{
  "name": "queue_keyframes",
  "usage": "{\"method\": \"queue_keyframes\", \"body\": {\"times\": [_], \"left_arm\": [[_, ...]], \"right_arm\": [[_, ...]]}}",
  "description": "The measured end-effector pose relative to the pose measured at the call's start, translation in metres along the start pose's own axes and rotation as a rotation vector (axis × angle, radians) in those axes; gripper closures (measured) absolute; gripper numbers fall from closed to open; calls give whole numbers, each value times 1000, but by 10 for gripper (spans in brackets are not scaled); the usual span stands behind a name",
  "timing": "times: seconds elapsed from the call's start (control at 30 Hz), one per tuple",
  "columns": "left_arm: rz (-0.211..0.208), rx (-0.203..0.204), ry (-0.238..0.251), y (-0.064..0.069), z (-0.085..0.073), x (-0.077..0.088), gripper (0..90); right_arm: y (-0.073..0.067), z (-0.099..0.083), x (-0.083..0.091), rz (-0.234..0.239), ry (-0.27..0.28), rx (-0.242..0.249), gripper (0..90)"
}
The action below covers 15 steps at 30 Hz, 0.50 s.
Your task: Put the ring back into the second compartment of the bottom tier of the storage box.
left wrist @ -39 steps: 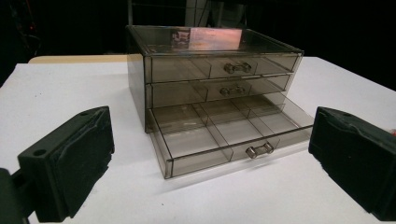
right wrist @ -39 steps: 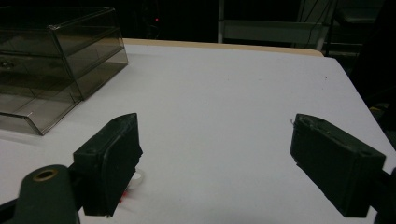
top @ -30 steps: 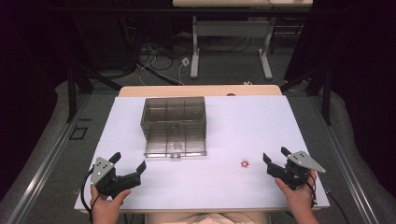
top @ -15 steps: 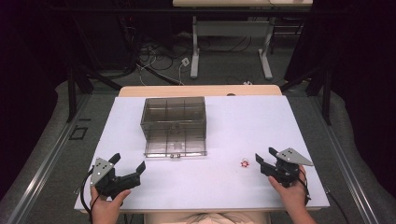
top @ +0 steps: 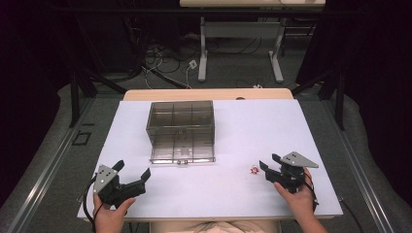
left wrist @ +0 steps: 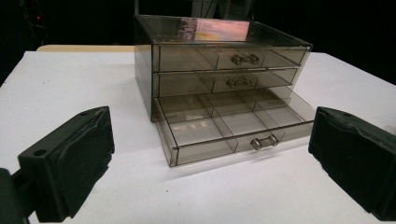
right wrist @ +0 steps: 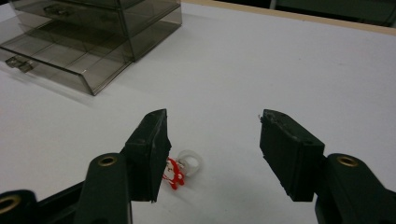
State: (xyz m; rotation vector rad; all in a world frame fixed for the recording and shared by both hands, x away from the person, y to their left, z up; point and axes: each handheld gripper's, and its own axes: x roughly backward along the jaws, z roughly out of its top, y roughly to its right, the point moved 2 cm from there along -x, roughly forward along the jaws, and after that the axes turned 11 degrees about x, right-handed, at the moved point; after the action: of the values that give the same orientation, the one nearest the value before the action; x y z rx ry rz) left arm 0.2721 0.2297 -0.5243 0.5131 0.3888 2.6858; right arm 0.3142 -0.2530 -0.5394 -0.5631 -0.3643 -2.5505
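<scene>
Bench (top: 233, 194) w/ white top carries a smoky clear 3-drawer organizer (top: 180, 124) at centre-left; top 2 drawers shut, bottom drawer (left wrist: 224, 130) pulled out toward the person, its divided compartments look bare, small metal handle (left wrist: 264, 141) at front. Left tongs (top: 132, 175) sit near the front-left corner of the bench, held in the left hand (top: 109, 218), jaws wide apart, nothing between them; left gripper view looks straight at the drawer fronts from some way back. Right tongs (top: 266, 164) at front-right, held in the right hand (top: 299, 199), grey 3-cornered plate (top: 299, 159) on top, jaws apart. Small red-and-white trinket w/ a pale ring (right wrist: 180, 170) lies on the bench, well apart from the organizer; in the right gripper view it is just beside the inner face of the view's left jaw, partly hidden by it, contact unclear.
</scene>
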Motion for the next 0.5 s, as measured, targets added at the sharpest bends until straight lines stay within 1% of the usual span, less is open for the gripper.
{"method": "queue_keyframes", "body": {"times": [0.03,0.07,0.1,0.13,0.23,0.27,0.33,0.5], "left_arm": [[0,0,0,0,0,0,4],[5,-3,2,0,0,0,4],[5,-3,2,0,0,0,4],[7,-5,3,0,0,0,4],[6,-7,4,0,0,0,4],[6,-4,5,0,0,0,4],[7,-6,5,0,0,0,4],[0,-6,2,0,0,0,4]], "right_arm": [[-1,1,0,11,-16,0,410],[-1,3,-1,15,-22,18,408],[-1,3,-1,15,-22,18,408],[-1,6,-2,31,-46,25,397],[-1,9,-4,40,-55,16,393],[-1,12,-7,50,-81,18,393],[-1,15,-10,61,-109,27,393],[-3,21,-16,72,-115,14,392]]}}
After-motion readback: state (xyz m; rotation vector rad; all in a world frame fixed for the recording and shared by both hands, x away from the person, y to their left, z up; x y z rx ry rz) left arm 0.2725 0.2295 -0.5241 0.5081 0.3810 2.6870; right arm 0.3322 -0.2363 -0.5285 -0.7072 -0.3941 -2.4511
